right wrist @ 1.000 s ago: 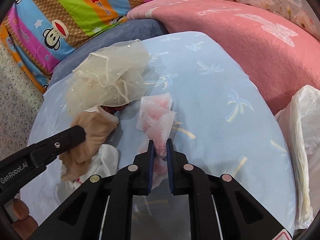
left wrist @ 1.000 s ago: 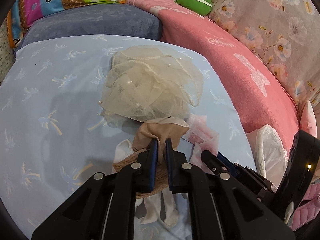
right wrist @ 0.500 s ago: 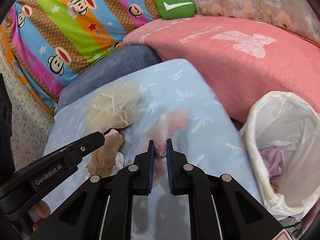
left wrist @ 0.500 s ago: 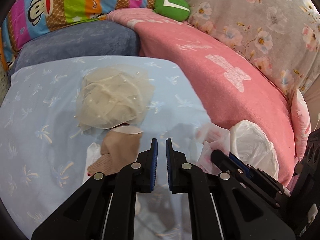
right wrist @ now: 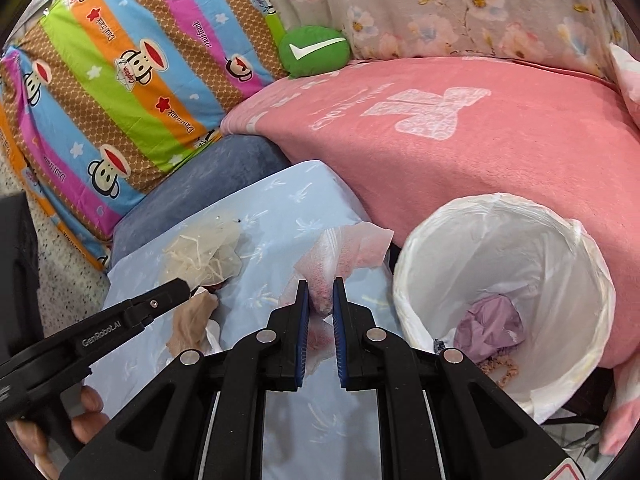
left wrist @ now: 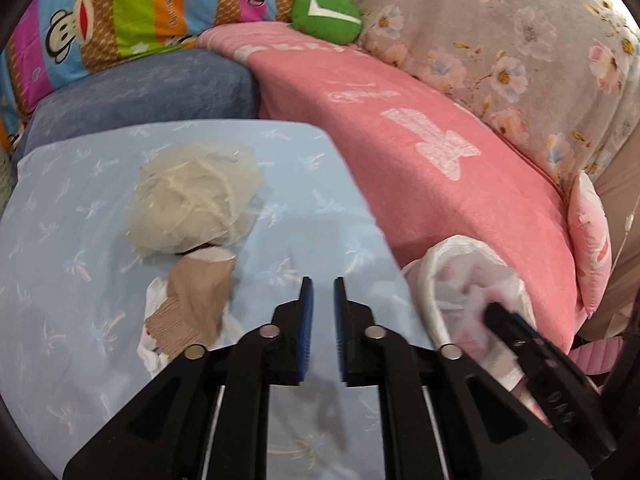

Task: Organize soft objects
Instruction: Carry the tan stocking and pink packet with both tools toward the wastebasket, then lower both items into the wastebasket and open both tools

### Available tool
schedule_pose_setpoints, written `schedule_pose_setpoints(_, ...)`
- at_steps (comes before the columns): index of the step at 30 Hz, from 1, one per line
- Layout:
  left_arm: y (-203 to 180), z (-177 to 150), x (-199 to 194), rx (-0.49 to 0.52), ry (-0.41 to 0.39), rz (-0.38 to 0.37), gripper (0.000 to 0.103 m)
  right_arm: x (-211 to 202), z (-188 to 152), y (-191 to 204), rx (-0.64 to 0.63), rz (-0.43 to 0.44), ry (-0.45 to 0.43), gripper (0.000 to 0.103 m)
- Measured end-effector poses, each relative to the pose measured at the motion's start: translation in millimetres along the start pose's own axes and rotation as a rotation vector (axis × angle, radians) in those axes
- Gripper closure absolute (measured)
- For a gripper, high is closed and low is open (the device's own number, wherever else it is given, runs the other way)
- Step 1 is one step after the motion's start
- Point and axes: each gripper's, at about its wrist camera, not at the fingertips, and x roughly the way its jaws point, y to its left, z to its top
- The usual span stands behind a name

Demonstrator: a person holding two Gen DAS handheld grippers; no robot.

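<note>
My right gripper (right wrist: pixel 318 296) is shut on a sheer pink-and-white pouch (right wrist: pixel 344 248), which hangs above the right edge of the light-blue sheet (right wrist: pixel 280 208), beside the white bag-lined bin (right wrist: pixel 404 280). A purple cloth (right wrist: pixel 492 328) lies inside the bin. My left gripper (left wrist: pixel 322 292) hovers over the sheet (left wrist: pixel 80 240), jaws nearly together and holding nothing. A cream tulle bundle (left wrist: pixel 196 200) and a beige stocking (left wrist: pixel 196 300) lie to its left on the sheet. In the right wrist view the left gripper (right wrist: pixel 180 286) points at the stocking (right wrist: pixel 192 320) and the tulle (right wrist: pixel 204 252).
A pink blanket (left wrist: pixel 440 200) rises at the right, with a grey-blue cushion (left wrist: pixel 140 88) and a striped monkey-print pillow (right wrist: pixel 120 80) behind the sheet. A green cushion (right wrist: pixel 314 52) sits at the back. A person's fingers (right wrist: pixel 88 404) hold the left tool.
Both grippers have risen and swung right. The right one has carried the pink pouch from the middle of the sheet to beside the bin. The left has drawn away from the stocking, which stays down.
</note>
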Motion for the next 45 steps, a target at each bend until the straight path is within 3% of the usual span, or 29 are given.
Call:
schedule_pose_setpoints(1,5,-3,0,-0.007,0.001,0.015,0.063,-2,-1,-2,0.002,0.003,0.001,0.093)
schedule_pose_setpoints(2,12,-6,0,-0.012,-0.008,0.036,0.039,-2,-2,-3,0.001,0.006,0.001,0.093)
schedule_pose_setpoints(3,20,-8,1,-0.014,-0.019,0.067,0.027,-3,-3,-3,-0.001,0.007,0.002,0.093)
schedule_pose_setpoints(10,52,-11,27,-0.004,0.032,0.172,0.027,10,-7,6,-0.001,0.037,0.024,0.093)
schedule_pose_setpoints(13,64,-12,39,-0.031,0.055,0.185,0.037,17,-9,15,-0.018,0.041,0.039,0.093)
schedule_pose_setpoints(16,70,-13,46,-0.057,0.087,0.163,0.058,23,-10,20,-0.026,0.045,0.05,0.093)
schedule_pose_setpoints(18,72,-14,48,-0.061,0.102,0.145,0.083,26,-10,24,-0.029,0.049,0.055,0.093)
schedule_pose_setpoints(20,71,-15,44,-0.062,0.101,0.135,0.09,28,-12,28,-0.033,0.056,0.059,0.093)
schedule_pose_setpoints(24,64,-14,27,-0.05,0.071,0.099,0.092,26,-14,36,-0.049,0.063,0.057,0.093)
schedule_pose_setpoints(32,16,-6,-1,0.023,0.002,0.015,0.092,4,-7,33,-0.049,0.073,0.012,0.093)
schedule_pose_setpoints(45,-80,0,12,0.185,0.005,-0.116,0.092,-33,11,-32,0.029,-0.019,-0.08,0.092)
